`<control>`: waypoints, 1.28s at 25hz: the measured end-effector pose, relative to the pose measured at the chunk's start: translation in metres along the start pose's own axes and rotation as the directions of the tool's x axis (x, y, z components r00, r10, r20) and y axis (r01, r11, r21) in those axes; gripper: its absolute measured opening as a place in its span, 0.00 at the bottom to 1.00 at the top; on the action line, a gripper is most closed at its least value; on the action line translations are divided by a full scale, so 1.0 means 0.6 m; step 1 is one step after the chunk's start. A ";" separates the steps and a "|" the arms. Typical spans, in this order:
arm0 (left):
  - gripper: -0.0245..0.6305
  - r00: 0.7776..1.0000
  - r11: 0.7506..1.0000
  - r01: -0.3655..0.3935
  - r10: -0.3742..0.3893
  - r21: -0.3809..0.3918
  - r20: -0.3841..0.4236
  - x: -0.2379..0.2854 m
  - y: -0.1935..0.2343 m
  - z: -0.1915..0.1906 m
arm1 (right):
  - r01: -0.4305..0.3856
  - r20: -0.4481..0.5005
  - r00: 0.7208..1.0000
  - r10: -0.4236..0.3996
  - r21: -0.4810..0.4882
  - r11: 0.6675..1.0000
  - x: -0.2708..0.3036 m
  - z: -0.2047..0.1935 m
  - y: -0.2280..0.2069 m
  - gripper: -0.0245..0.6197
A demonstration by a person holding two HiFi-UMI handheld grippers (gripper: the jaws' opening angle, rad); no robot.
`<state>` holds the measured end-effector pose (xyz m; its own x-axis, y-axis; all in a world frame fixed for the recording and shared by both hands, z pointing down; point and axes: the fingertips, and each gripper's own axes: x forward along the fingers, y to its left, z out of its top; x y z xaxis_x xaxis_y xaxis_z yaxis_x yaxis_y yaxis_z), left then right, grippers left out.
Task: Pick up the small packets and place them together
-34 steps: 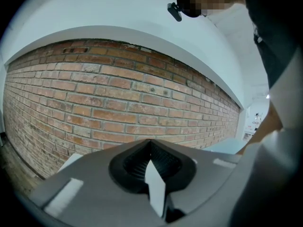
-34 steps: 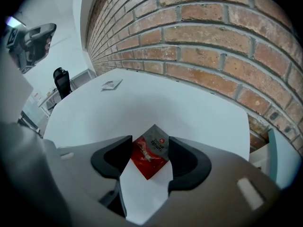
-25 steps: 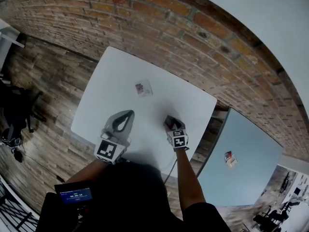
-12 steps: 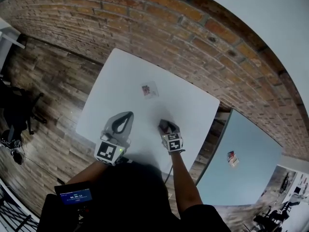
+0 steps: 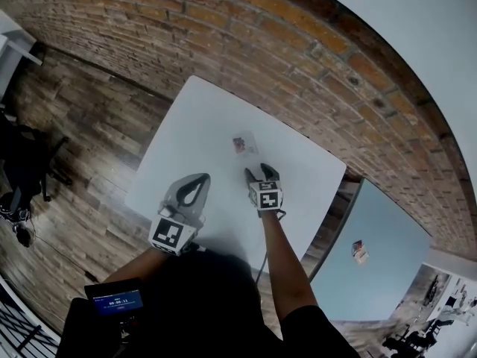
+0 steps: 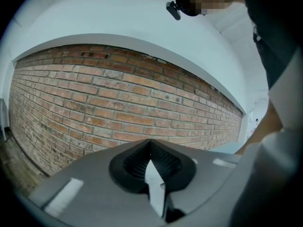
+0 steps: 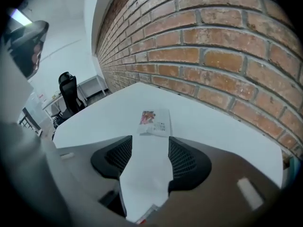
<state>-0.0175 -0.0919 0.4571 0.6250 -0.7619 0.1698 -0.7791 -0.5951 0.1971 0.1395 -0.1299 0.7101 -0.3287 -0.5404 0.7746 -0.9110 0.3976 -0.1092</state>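
One small white packet with a red picture [image 5: 243, 144] lies flat on the white table [image 5: 194, 125] toward the brick wall. My right gripper [image 5: 259, 172] is open just short of it, low over the table. In the right gripper view the packet [image 7: 155, 122] sits straight ahead of the spread jaws [image 7: 150, 143], apart from them. A small white and red scrap [image 7: 144, 216] shows deep between them; I cannot tell what it is. My left gripper [image 5: 198, 179] is shut with nothing seen in it and, in its own view [image 6: 150, 148], points up at the wall. A second packet [image 5: 359, 250] lies on the blue-grey table [image 5: 387, 230].
A brick wall [image 5: 313, 58] runs along the far side of both tables. Wood-plank floor [image 5: 82, 125] lies to the left, with a dark office chair [image 5: 22, 170] at the far left. A gap separates the white table from the blue-grey one.
My right gripper has moved forward across the white table toward the packet near the wall. The left gripper has stayed about where it was.
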 end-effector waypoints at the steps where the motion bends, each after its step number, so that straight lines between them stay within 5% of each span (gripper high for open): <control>1: 0.04 1.000 1.000 -0.001 0.001 -0.002 -0.002 0.000 0.008 -0.002 | 0.010 -0.001 1.000 -0.010 0.004 1.000 0.011 0.015 0.000 0.42; 11: 0.04 0.999 0.999 -0.041 0.041 -0.026 -0.003 0.007 0.095 0.011 | 0.078 -0.014 0.997 -0.077 0.040 0.996 0.078 0.093 -0.008 0.42; 16: 0.04 0.999 0.999 0.037 -0.037 -0.008 -0.027 0.035 0.104 0.004 | 0.123 0.050 0.991 -0.125 0.058 0.991 0.006 0.091 0.027 0.39; 19: 0.04 0.995 0.995 0.094 -0.093 0.015 -0.047 0.070 0.100 -0.011 | 0.168 0.136 0.976 -0.173 0.051 0.984 -0.062 0.096 0.054 0.27; 22: 0.04 0.986 0.988 0.150 -0.148 0.027 -0.074 0.108 0.081 -0.029 | 0.166 0.243 0.952 -0.187 0.106 0.980 -0.130 0.097 0.070 0.04; 29: 0.04 0.963 0.976 0.215 -0.218 -0.040 -0.160 0.160 0.042 -0.094 | 0.190 0.251 0.944 -0.213 0.113 0.975 -0.174 0.040 0.076 0.07; 31: 0.04 0.966 0.978 0.209 -0.211 -0.030 -0.151 0.156 0.041 -0.084 | 0.166 0.245 0.951 -0.186 0.100 0.981 -0.151 0.042 0.071 0.29; 32: 0.04 0.969 0.979 0.202 -0.203 -0.022 -0.138 0.150 0.042 -0.074 | 0.149 0.236 0.957 -0.167 0.092 0.985 -0.133 0.047 0.067 0.30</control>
<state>0.0213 -0.1645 0.5201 0.7707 -0.5826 0.2582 -0.6357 -0.7309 0.2482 0.1220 -0.0913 0.6264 -0.2210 -0.7585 0.6131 -0.9688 0.2428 -0.0489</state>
